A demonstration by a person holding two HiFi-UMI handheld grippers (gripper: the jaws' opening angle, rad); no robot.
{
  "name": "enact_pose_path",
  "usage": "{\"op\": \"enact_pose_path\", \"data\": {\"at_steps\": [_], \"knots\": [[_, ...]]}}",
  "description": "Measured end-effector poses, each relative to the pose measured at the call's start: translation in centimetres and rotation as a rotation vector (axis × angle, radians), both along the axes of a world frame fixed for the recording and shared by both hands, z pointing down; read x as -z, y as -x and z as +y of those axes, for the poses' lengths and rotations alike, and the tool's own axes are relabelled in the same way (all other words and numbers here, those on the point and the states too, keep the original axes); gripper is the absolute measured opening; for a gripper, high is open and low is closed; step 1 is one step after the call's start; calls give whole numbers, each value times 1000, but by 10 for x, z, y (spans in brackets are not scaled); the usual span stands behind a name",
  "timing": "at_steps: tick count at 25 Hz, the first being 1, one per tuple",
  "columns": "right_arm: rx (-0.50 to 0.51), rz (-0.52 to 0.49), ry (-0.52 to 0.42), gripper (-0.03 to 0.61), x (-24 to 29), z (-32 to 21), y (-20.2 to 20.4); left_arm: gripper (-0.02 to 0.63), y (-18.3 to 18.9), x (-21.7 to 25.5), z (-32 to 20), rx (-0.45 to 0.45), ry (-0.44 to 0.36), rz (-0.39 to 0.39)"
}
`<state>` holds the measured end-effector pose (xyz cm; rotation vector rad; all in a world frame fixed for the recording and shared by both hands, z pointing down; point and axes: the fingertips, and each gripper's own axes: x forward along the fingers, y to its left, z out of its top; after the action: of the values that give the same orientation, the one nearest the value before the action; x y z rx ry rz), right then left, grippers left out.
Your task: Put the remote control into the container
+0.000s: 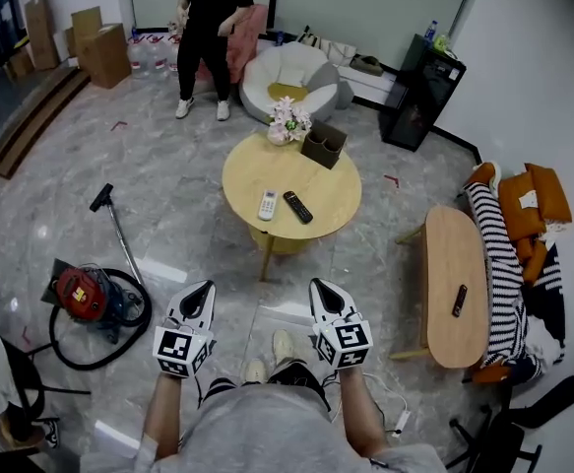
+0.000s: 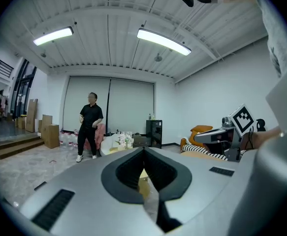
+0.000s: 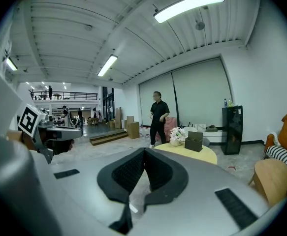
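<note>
On a round yellow table [image 1: 336, 200] ahead lie a white remote control [image 1: 268, 204] and a black remote control [image 1: 297, 207]. At the table's far edge stands a brown container [image 1: 323, 144] beside a bunch of flowers [image 1: 288, 121]. My left gripper [image 1: 204, 290] and right gripper [image 1: 322, 287] hang side by side well short of the table, over the floor. Both are shut with nothing between the jaws. The right gripper view shows the shut tips [image 3: 144, 150], with the table [image 3: 202, 155] and container [image 3: 194, 141] beyond. In the left gripper view the tips [image 2: 143, 149] meet too.
A red vacuum cleaner [image 1: 82, 296] with hose lies on the floor at left. An oblong wooden side table [image 1: 454, 254] at right carries another black remote [image 1: 459, 301], next to a sofa with a striped cushion [image 1: 498, 254]. A person [image 1: 208, 28] stands beyond the round table by a beanbag chair [image 1: 291, 72].
</note>
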<state>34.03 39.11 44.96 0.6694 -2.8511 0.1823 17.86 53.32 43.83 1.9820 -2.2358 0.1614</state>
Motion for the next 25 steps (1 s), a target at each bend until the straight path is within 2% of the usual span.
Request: {"op": "enact_pose_path", "data": {"at_steps": [9,15,25], "knots": [[103,30,-1,8,-11,-13,60,6,30,-4,-10,66,-1,11],[157,36,12,8,-22,-37,129,8,87,-9,-25,122,15,14],[119,26,56,9,-35,-108,220,7,182,-6,-106,70,34,-4]]}}
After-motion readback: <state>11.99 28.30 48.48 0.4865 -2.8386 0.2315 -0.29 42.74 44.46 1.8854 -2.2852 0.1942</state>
